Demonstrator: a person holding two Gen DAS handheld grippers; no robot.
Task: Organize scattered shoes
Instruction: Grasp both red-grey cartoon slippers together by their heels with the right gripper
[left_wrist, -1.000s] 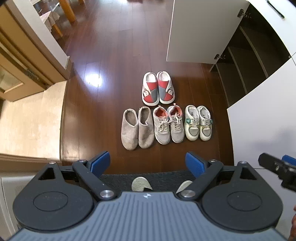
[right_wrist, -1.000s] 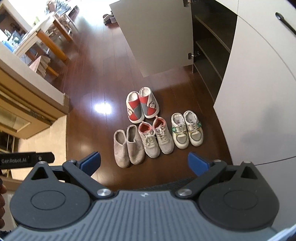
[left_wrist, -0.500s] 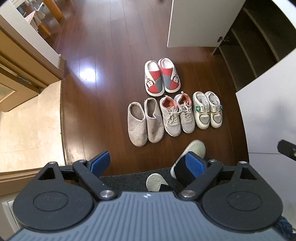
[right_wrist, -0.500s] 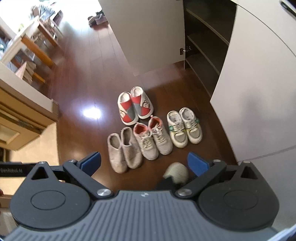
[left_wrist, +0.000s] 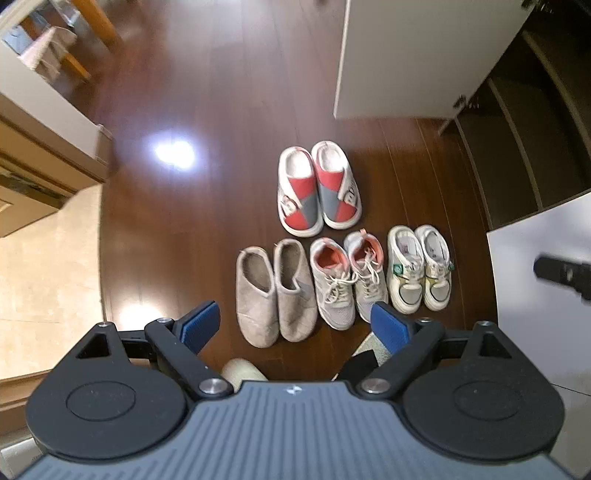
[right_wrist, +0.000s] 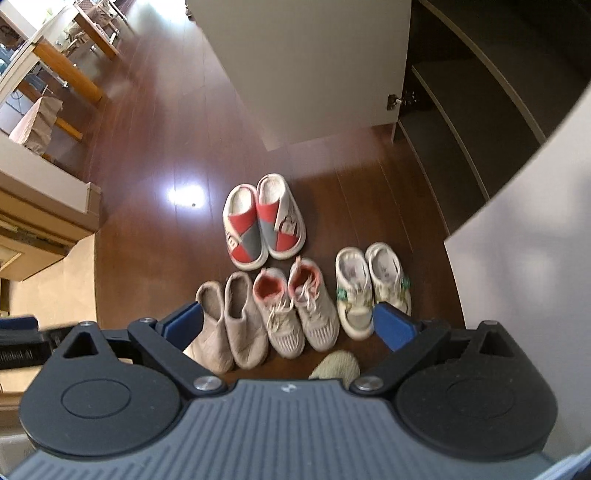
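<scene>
we look down on a dark wooden floor (left_wrist: 207, 229) where four pairs of shoes lie close together. the left gripper (left_wrist: 295, 325) hangs above them with its blue pads wide apart and nothing between them; in its view the beige felt slippers (left_wrist: 275, 291) lie just ahead of the gap, a little toward the right pad, and the grey sneakers with coral lining (left_wrist: 347, 280) lie ahead of the right pad, which covers the toe of one of them. the white sneakers with green tabs (left_wrist: 419, 271) are to the right of that pad, and the red and grey slippers (left_wrist: 319, 186) lie farther ahead, behind the front row. the right gripper (right_wrist: 288, 328) also stands with its pads apart and it holds nothing; in its view the beige felt slippers (right_wrist: 229, 321) are beside the left pad, the grey sneakers (right_wrist: 295, 310) lie in the middle of the gap, and the white sneakers (right_wrist: 371, 288) touch the line of the right pad. the red and grey slippers (right_wrist: 264, 221) are beyond them. an open white cabinet door (right_wrist: 314, 62) and dark empty shelves (right_wrist: 461, 122) are at the far right. a person's foot in a pale slipper (right_wrist: 336, 365) shows just under the gripper body.
</scene>
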